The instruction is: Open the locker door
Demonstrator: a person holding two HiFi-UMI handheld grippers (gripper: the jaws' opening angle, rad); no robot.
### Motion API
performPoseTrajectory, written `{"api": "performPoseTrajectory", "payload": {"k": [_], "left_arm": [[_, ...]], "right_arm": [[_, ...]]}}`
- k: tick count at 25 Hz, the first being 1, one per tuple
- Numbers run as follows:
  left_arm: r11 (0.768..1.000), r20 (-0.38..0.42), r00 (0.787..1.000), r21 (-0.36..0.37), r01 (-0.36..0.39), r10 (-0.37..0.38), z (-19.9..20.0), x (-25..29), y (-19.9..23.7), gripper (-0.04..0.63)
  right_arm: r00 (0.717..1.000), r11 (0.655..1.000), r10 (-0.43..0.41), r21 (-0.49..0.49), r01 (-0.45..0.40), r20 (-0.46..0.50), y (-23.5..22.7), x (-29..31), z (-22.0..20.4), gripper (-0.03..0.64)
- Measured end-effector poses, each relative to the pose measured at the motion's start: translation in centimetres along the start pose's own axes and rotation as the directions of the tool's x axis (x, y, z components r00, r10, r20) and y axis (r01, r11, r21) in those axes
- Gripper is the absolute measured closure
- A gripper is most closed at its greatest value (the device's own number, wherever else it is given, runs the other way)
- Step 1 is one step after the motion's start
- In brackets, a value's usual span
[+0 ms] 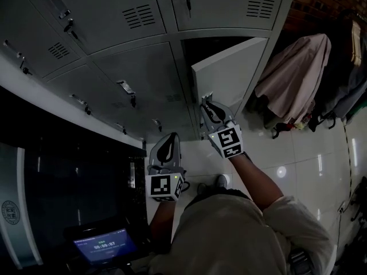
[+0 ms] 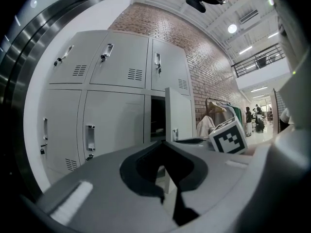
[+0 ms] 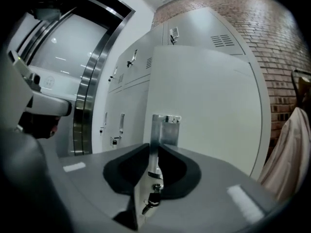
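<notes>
Right tongs (image 1: pixel 207 105) pinch narrow on the handle (image 3: pixel 164 126) to lever the door (image 1: pixel 226 73), ajar at upper centre. Left tongs (image 1: pixel 166 145) hang closed and empty below, keeping clear.

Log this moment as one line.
locker door: partly open | right gripper: fingers on handle | left gripper: shut, empty, idle

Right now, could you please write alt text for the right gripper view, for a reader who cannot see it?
The right gripper is closed on the metal handle of an open grey locker door, with a key hanging below the handle. More lockers stand to the left, a brick wall to the right.
</notes>
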State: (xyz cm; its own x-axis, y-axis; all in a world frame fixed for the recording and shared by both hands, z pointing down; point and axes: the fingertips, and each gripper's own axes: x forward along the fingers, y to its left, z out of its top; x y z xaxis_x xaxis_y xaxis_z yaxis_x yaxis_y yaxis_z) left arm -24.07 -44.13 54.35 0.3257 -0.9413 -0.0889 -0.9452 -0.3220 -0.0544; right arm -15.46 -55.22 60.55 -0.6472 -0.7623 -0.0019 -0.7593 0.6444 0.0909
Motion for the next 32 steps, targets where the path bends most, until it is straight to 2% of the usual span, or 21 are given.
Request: {"api": "performPoseTrajectory", "payload": {"k": [7,16,21,24,28,32], "left_arm": [[0.999,0.001,0.999,0.012,0.033,-0.033,0.6,-0.2,-1.9,0.538],[0.998,0.002,0.998,0.008,0.061,-0.061,1.0,0.7,-4.4,0.538],[0.997,0.005,0.997,0.014,0.075,-0.075,1.0,1.1,-5.9,0.538],[0.996,0.008,0.996,0.015,0.088,-0.088,0.8,1.4,-7.1,0.538],[0.995,0.012,0.995,0.015,0.101,-0.101,0.8,1.8,-8.7,0.538],[0.993,0.013,0.993,0.020,0.116,-0.116,0.8,2.1,-9.9,0.538]], "right_arm": [[0.992,0.992,0.128,0.018,-0.128,0.016,0.3,-4.5,0.4,0.557],[0.975,0.977,0.214,0.006,-0.215,0.066,-0.3,-9.2,0.8,0.558],[0.973,0.972,0.224,0.058,-0.228,0.057,-1.0,-13.2,1.2,0.563],[0.979,0.968,0.206,0.148,-0.205,0.011,-1.5,-15.9,1.3,0.607],[0.993,0.984,0.118,0.135,-0.117,0.003,-4.1,-18.9,0.9,0.617],[0.997,0.993,-0.020,0.122,0.012,0.071,-8.5,-21.7,1.4,0.615]]}}
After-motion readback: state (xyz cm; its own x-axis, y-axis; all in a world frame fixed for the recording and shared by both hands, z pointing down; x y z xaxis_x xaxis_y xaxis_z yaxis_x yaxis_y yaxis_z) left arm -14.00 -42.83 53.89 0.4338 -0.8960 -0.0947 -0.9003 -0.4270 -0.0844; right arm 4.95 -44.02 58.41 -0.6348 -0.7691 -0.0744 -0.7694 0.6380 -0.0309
